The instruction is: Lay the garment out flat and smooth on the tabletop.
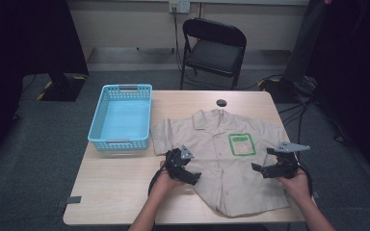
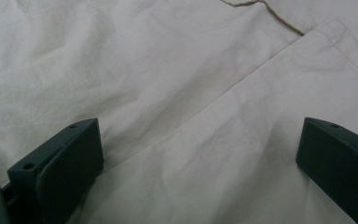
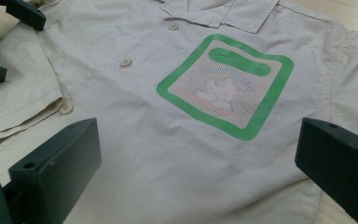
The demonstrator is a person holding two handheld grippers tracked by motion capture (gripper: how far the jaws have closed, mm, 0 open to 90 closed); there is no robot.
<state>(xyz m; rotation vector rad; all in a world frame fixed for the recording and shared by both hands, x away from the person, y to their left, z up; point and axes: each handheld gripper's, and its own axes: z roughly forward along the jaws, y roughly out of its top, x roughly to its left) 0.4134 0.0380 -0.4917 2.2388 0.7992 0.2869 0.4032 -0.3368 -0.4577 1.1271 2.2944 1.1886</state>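
A beige short-sleeved shirt (image 1: 221, 154) lies flat and face up on the wooden table (image 1: 120, 187), collar toward the far edge. Its chest pocket (image 1: 241, 144) has a green border and mesh front, seen large in the right gripper view (image 3: 226, 86). My left gripper (image 1: 192, 175) hovers open over the shirt's left side, and cream fabric (image 2: 177, 107) spreads between its jaws. My right gripper (image 1: 259, 169) stands open over the shirt's right side, just below the pocket. The left gripper's jaws (image 3: 9, 42) show at the top left of the right gripper view.
A light blue plastic basket (image 1: 122, 117) sits on the table to the left of the shirt, with nothing in it. A black folding chair (image 1: 214, 48) stands beyond the far edge. A dark round hole (image 1: 221, 102) marks the tabletop behind the collar.
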